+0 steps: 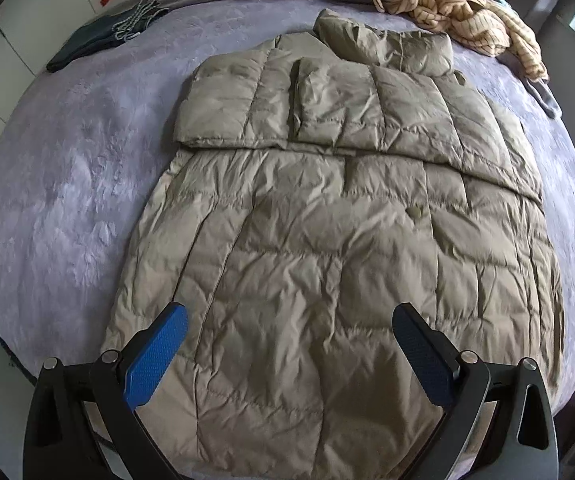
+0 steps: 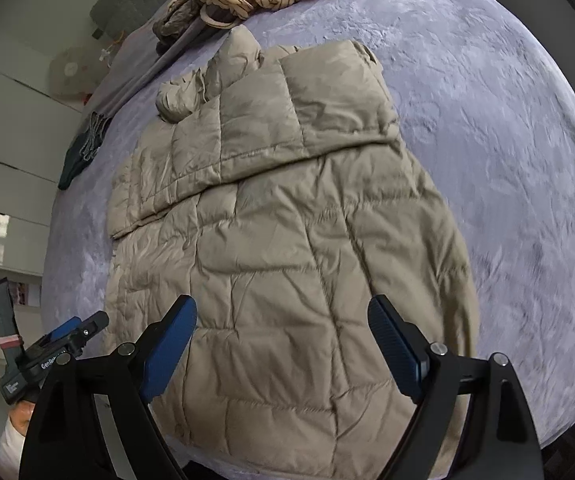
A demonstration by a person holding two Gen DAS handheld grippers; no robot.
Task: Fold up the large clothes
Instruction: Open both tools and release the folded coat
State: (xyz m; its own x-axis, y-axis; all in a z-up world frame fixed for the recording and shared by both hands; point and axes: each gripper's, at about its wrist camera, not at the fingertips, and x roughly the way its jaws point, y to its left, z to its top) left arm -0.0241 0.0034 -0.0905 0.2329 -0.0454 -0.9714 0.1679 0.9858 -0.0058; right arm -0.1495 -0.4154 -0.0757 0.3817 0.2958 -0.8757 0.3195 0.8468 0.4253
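Here both tools, the left tool [image 1: 289, 354] and the right tool [image 2: 283, 346], hover released and empty over the hem end of the puffer coat [image 1: 327, 240]. The coat lies flat on the purple bed [image 1: 67, 184], sleeves folded across its chest. Its long axis runs away from the tools, collar far; next, probably, each tool pinches a hem corner and carries it toward the collar.
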